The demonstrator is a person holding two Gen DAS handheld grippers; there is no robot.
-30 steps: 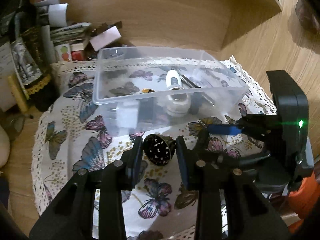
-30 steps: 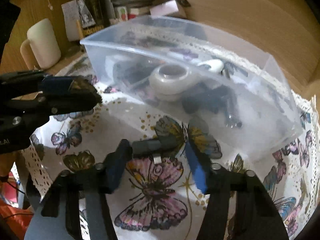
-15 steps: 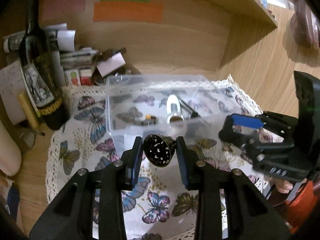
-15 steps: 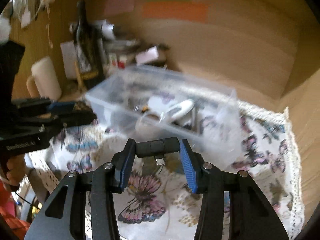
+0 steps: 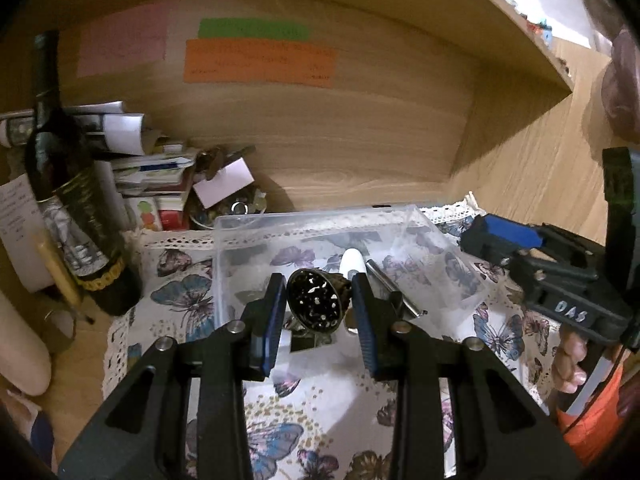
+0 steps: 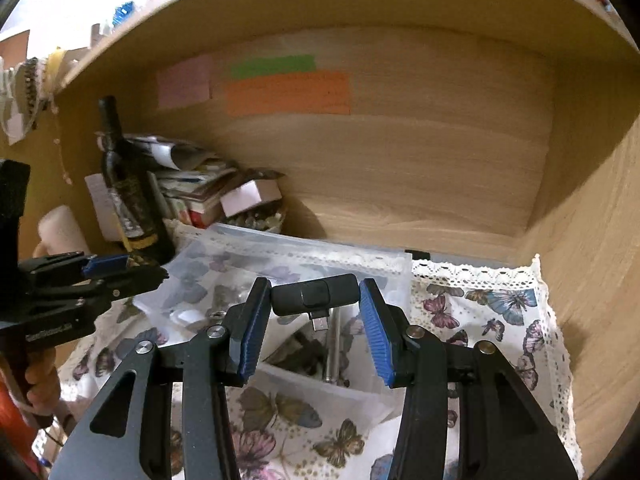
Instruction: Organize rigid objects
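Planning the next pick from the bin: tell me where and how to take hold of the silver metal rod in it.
Judging by its pose, grip the silver metal rod mid-shaft, coming from above through the clear plastic bin's open top. It lies long and thin among dark clutter, so the gripper should close across its narrow width, not its ends.

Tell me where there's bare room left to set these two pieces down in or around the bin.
Inside the clear bin, the back-left floor behind the left hand-held gripper looks bare. The right side is crowded by the white piece and metal rod. Outside, the butterfly cloth is open right of the bin; the wine bottle and papers crowd the left.
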